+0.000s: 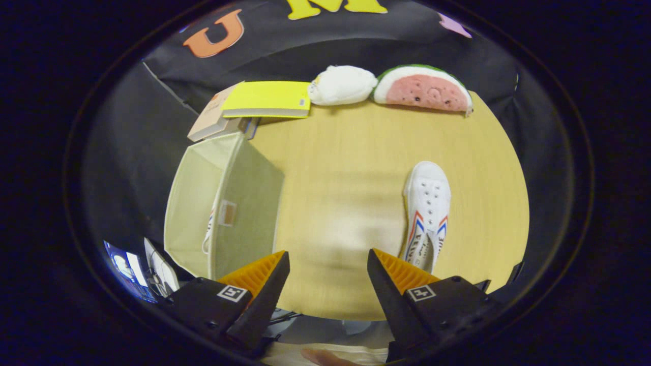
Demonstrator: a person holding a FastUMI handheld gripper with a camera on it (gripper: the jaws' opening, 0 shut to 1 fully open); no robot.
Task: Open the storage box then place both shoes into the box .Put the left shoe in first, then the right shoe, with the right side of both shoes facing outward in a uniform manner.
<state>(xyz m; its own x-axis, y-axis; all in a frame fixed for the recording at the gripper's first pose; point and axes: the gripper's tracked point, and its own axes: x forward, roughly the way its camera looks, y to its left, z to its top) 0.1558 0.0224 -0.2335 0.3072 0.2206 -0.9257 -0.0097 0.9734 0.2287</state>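
The pale beige fabric storage box stands open at the near left part of the round light-wood counter, just ahead of the left finger. One white canvas shoe shows inside it, against the box's inner wall. The second white lace-up shoe with red and blue stripes lies on the counter, just ahead of the right finger, toe pointing away. The gripper is wide open, holding nothing, bare counter between its fingers. Beyond the box lie a yellow book on a tan book; beside them, a white plush toy and a watermelon-slice plush.
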